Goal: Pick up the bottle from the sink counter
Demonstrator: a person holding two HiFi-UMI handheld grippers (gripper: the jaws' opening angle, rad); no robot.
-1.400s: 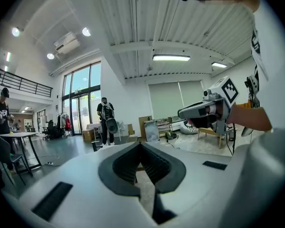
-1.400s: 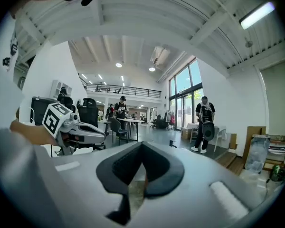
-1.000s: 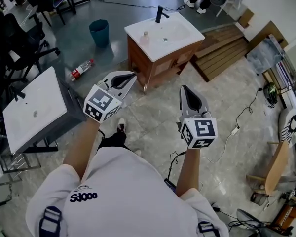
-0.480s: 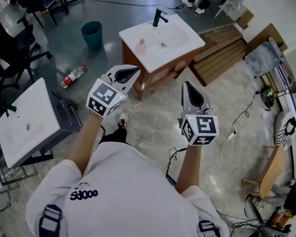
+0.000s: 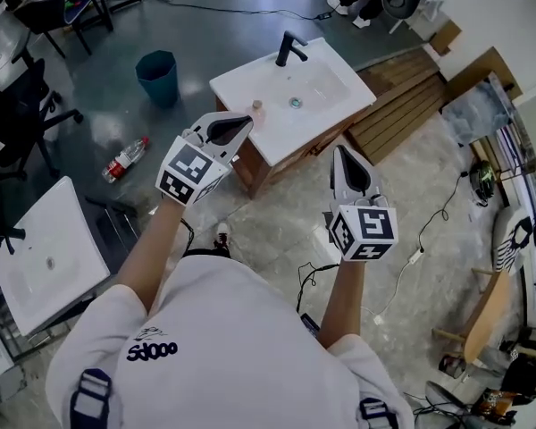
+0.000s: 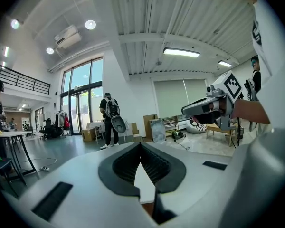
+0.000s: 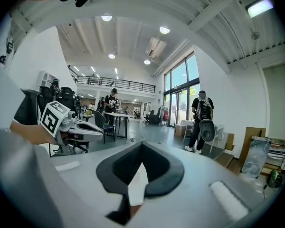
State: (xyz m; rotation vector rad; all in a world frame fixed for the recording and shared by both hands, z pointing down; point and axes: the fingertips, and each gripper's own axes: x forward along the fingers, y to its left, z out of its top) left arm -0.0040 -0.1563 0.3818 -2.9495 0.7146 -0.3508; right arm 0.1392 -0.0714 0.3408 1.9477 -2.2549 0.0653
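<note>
The left gripper [image 5: 244, 121] is now brought much closer than a second ago, just beside the bottle [image 5: 257, 108] that stands on the sink counter [image 5: 339, 61]. Its jaws are pressed together, empty, so opening is judged necessary first. The right gripper [image 5: 338, 153] is held back, likewise closed on nothing.

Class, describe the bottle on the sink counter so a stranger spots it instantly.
Find the white sink counter on a wooden cabinet, with a black faucet. The small pale bottle stands upright at the counter's left edge, unlike the red-labelled bottle lying on the floor.
</note>
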